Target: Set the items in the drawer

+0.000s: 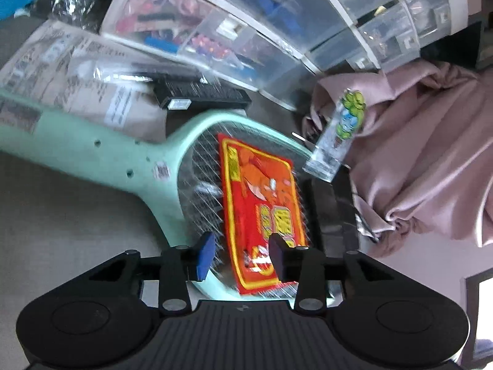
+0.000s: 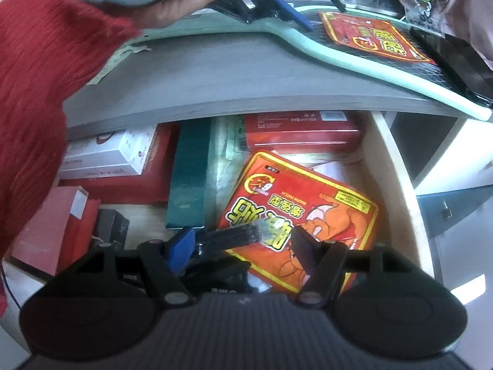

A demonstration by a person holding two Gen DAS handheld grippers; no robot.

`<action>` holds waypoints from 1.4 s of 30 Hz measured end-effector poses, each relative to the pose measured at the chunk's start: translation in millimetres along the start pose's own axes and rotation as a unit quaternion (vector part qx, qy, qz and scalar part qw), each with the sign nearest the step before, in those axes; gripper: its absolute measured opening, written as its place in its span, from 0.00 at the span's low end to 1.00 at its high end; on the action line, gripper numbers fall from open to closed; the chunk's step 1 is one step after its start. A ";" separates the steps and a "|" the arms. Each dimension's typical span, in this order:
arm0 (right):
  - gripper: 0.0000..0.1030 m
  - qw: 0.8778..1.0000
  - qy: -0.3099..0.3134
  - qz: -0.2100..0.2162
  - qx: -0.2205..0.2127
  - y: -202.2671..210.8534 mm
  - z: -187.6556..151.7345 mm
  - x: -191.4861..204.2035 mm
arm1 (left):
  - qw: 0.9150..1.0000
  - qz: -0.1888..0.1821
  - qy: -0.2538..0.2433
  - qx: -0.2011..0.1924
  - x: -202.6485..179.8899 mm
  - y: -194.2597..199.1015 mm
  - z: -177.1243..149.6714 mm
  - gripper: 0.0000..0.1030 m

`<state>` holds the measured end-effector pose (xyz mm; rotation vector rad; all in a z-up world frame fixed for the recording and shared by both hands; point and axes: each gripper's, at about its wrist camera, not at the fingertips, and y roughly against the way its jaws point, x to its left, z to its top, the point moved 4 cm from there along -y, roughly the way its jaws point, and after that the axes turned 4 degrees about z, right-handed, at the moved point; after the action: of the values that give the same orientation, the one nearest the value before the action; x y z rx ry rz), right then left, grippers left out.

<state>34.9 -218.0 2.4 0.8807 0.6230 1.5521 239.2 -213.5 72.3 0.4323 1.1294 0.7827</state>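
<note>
A: So, where do your two grippers stand?

B: Your left gripper [image 1: 242,257] hangs over the desk top [image 1: 61,215], its jaws apart with nothing between them. Below its blue pads [image 1: 205,256] lies a red warm-patch packet [image 1: 262,209], flat on the mesh of a mint-green electric swatter [image 1: 129,157]. You are not touching that packet.

A: And the right one?

B: Your right gripper [image 2: 243,246] sits over the open drawer [image 2: 397,185], jaws spread wide. A dark strip-like thing [image 2: 237,236] shows between the fingers, but I cannot tell whether you hold it or it simply lies in the drawer below. It meets neither pad that I can see.

A: What is in the drawer?

B: A second red warm-patch packet [image 2: 305,212] lies tilted near the right wall, just ahead of your right fingers. Behind it is a red box [image 2: 302,132], to its left an upright dark green box [image 2: 188,178], and further left a white carton [image 2: 104,157] resting on something red. A small red box [image 2: 55,225] and a black box [image 2: 112,226] sit at the near left corner.

A: Anything else on the desk?

B: A clear acrylic stand with a green cartoon figure [image 1: 339,135] rises beside the swatter head, against a pink cloth [image 1: 431,154]. A black remote-like bar [image 1: 200,92] lies on printed papers [image 1: 61,71], with clear plastic drawer units [image 1: 246,30] behind.
</note>
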 end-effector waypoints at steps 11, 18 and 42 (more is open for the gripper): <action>0.67 1.000 0.011 0.000 -0.002 3.4 -2.9 6.8 | 0.998 -0.043 0.047 0.023 -0.8 -5.2 -15.7 0.48; 0.67 1.000 0.014 0.002 -0.003 4.0 -3.4 8.1 | 0.996 -0.049 0.064 0.029 -4.0 -10.2 -18.1 0.48; 0.67 0.987 -0.088 -0.091 -0.102 49.1 30.5 -85.4 | 0.998 -0.044 0.048 0.022 -14.0 -13.2 -14.3 0.48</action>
<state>33.9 -312.9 42.7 0.7729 0.3967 1.3307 227.6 -233.8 66.9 0.3818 1.2494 0.7078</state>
